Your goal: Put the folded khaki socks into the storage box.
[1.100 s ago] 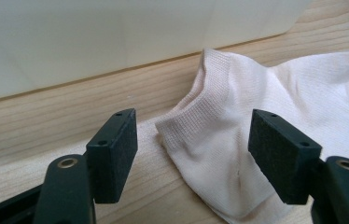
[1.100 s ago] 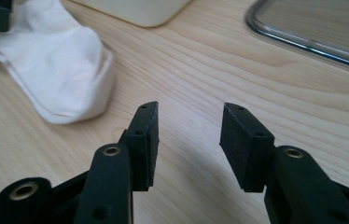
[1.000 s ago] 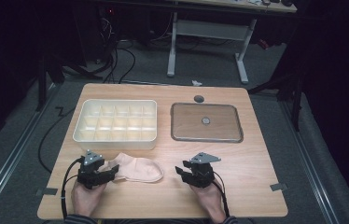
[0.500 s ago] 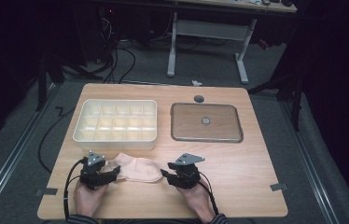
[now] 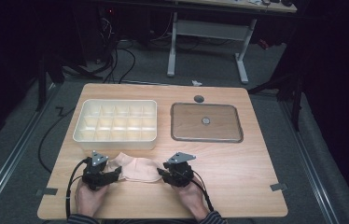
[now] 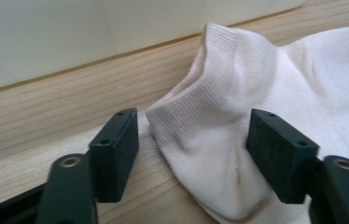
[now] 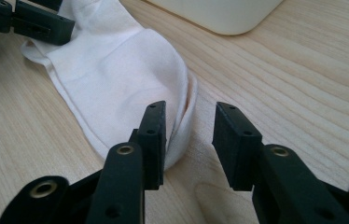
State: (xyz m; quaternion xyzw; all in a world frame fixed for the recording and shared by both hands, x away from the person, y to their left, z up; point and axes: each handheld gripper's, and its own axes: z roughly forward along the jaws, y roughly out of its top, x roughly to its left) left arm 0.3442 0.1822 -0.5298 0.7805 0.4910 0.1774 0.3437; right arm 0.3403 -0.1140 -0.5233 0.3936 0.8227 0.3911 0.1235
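Observation:
A pale pink sock (image 5: 137, 169) lies flat on the wooden table (image 5: 238, 172) near its front edge. My left gripper (image 5: 115, 175) is at the sock's left end. In the left gripper view its jaws (image 6: 196, 158) stand open around the ribbed cuff (image 6: 200, 116), which is slightly raised between them. My right gripper (image 5: 161, 173) is at the sock's right end. In the right gripper view its jaws (image 7: 191, 135) have just been closing: one fingertip (image 7: 154, 135) rests over the sock (image 7: 116, 79), whose toe edge lies in the gap, not pinched.
A cream compartment tray (image 5: 115, 140) stands just behind the sock, its wall (image 6: 70, 37) close to my left gripper. A grey flat lid (image 5: 206, 122) lies at the back right, with a small dark disc (image 5: 199, 98) beyond it. The person's hands come in from the table's front edge.
My right gripper has slid left up to the sock's toe end, and its jaws have narrowed. The left gripper has stayed at the cuff.

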